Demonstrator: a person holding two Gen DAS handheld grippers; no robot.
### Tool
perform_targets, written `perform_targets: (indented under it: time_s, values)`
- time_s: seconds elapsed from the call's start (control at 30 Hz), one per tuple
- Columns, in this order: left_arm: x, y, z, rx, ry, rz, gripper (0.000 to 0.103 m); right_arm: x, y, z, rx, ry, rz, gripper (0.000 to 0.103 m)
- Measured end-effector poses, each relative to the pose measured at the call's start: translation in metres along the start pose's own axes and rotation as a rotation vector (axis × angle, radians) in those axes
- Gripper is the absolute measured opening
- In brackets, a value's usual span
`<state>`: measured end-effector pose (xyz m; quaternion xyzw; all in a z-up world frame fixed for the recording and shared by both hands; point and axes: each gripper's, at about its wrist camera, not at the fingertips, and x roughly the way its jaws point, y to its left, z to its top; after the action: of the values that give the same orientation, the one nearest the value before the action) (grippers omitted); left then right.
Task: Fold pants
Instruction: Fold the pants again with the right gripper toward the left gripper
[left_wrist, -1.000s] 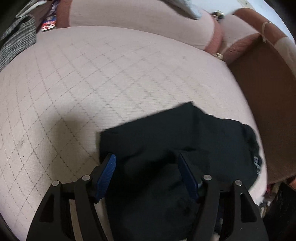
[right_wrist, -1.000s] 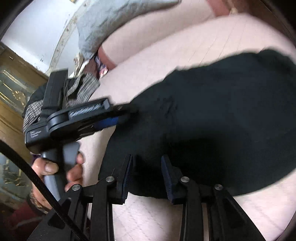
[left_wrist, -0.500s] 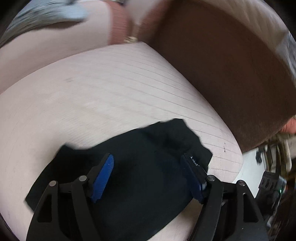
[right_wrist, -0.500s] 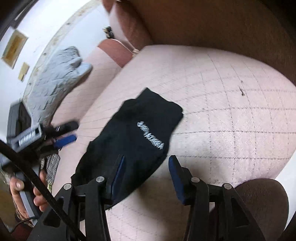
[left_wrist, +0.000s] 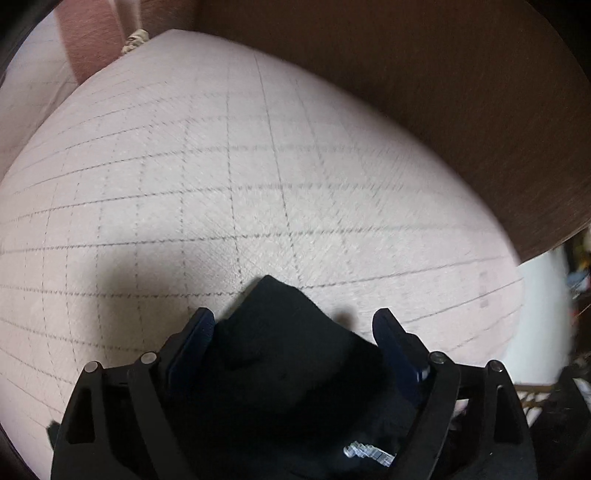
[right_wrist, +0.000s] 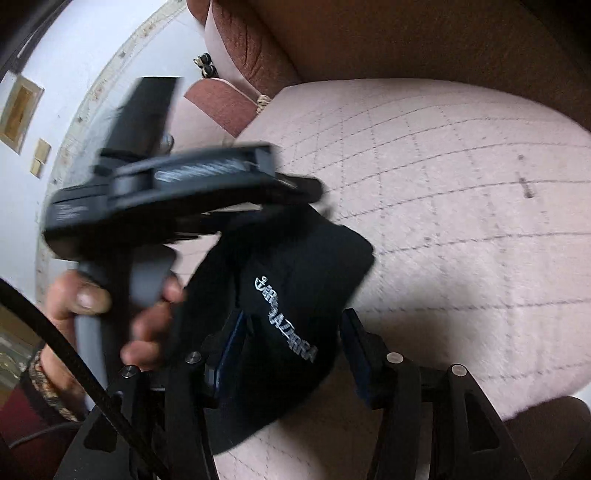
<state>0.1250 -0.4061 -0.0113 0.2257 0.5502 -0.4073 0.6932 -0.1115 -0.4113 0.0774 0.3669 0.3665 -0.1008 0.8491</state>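
Pale pink quilted sofa cushion (left_wrist: 229, 177) with dark diamond stitching, folded black pants (right_wrist: 295, 280) lying on it

Black pants (right_wrist: 295, 291), folded into a compact bundle with white lettering uppermost, lying on the pink quilted cushion (right_wrist: 461, 206).

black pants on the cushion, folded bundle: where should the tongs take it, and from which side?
Probably the black pants at the free folded corner toward the bare pink cushion, coming from above: there the layers stack and nothing blocks. The left tongs and right tongs are opening.
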Motion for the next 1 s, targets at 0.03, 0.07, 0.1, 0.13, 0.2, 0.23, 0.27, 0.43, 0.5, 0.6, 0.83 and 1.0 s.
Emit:
perform_targets:
  time_s: [0.03,0.07,0.1,0.13,0.2,0.23,0.27,0.43,0.5,0.6,0.83,1.0]
  values:
    - [0.003,-0.006,-0.001,0.037,0.012,0.033,0.082,0.002,-0.001,0.001,0.004,0.001,0.003,0.045]
    - [0.002,-0.011,-0.003,0.073,0.0,0.077,0.069,0.002,-0.001,0.002,0.011,0.002,0.003,0.035]
    - [-0.004,-0.013,-0.007,0.095,-0.02,0.088,0.056,0.001,-0.003,0.003,0.019,0.015,0.022,0.024]
    - [-0.008,-0.013,-0.009,0.095,-0.028,0.072,0.047,-0.001,-0.004,0.004,0.031,0.024,0.041,0.022]
    - [-0.028,-0.005,-0.015,0.061,-0.055,0.003,0.03,-0.004,-0.001,0.005,0.026,0.026,0.055,0.019]
    - [-0.038,-0.001,-0.019,0.047,-0.076,-0.025,0.025,-0.007,0.003,0.005,0.015,0.022,0.061,0.017]
    - [-0.05,0.001,-0.024,0.037,-0.102,-0.043,0.023,-0.012,0.011,0.005,-0.01,0.015,0.066,0.016]
    - [-0.116,0.02,-0.065,-0.031,-0.244,-0.083,0.023,-0.035,0.071,-0.009,-0.201,0.002,0.096,0.014]
    - [-0.145,0.038,-0.093,-0.08,-0.304,-0.102,0.023,-0.041,0.101,-0.021,-0.293,0.008,0.109,0.013]
    - [-0.174,0.074,-0.134,-0.173,-0.366,-0.115,0.023,-0.043,0.136,-0.047,-0.391,0.049,0.152,0.012]
    - [-0.199,0.156,-0.251,-0.455,-0.456,-0.184,0.02,-0.006,0.201,-0.106,-0.57,0.189,0.147,0.012]
    - [-0.19,0.196,-0.305,-0.607,-0.501,-0.244,0.019,0.025,0.237,-0.146,-0.697,0.252,0.09,0.012]
